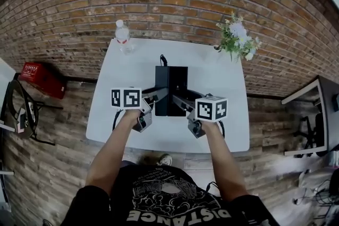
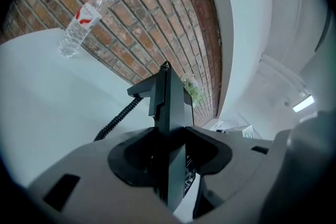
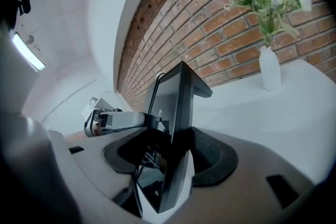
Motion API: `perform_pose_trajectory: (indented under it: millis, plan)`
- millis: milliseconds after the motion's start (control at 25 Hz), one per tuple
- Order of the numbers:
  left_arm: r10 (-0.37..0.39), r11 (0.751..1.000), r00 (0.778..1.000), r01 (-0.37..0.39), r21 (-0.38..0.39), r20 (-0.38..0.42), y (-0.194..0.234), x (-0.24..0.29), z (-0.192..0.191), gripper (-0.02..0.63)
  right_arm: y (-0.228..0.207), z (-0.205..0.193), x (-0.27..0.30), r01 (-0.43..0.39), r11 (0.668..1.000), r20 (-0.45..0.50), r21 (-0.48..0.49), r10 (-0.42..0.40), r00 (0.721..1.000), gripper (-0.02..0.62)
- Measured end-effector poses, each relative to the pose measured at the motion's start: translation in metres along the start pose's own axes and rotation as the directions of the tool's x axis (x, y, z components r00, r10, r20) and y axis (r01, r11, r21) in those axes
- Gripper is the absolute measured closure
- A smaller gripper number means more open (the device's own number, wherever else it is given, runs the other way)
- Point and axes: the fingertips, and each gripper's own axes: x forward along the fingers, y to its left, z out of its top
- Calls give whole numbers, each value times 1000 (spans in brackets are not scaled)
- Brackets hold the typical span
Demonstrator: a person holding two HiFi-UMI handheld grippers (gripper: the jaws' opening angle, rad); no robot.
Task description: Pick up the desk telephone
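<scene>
The black desk telephone point(image 1: 170, 84) is over the middle of the white table point(image 1: 132, 69), clamped from both sides. My left gripper point(image 1: 158, 95) is shut on its left edge and my right gripper point(image 1: 181, 100) on its right edge. In the left gripper view the telephone point(image 2: 168, 105) stands edge-on between the pads of the left gripper point(image 2: 169, 150), its coiled cord point(image 2: 116, 119) hanging to the table. In the right gripper view the phone point(image 3: 176, 105) sits tilted in the right gripper point(image 3: 170, 155), seemingly raised off the tabletop. The left gripper point(image 3: 113, 120) shows beyond it.
A clear water bottle point(image 1: 122, 35) stands at the table's far left by the brick wall, also in the left gripper view as the bottle point(image 2: 84, 21). A white vase with flowers point(image 1: 237, 37) stands at the far right. A red crate point(image 1: 39, 78) lies on the floor left.
</scene>
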Motion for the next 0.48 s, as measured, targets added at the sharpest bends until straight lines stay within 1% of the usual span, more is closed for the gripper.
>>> perform_pose_trajectory:
  millis: [80,240,480]
  plan:
    - [0,1000,1000,0,16,24,-6,-9,11,420,10,12,1,-3,1000,13,-23,3,1000,347]
    - [3,998,997,-7,55,82,-19,-35,36,421,41,36,9,-46,997,41,-70,49,998,347]
    - [39,991,986,-59,124,162,-32,-86,69,420,92,63,28,-111,984,74,-140,122,990,347]
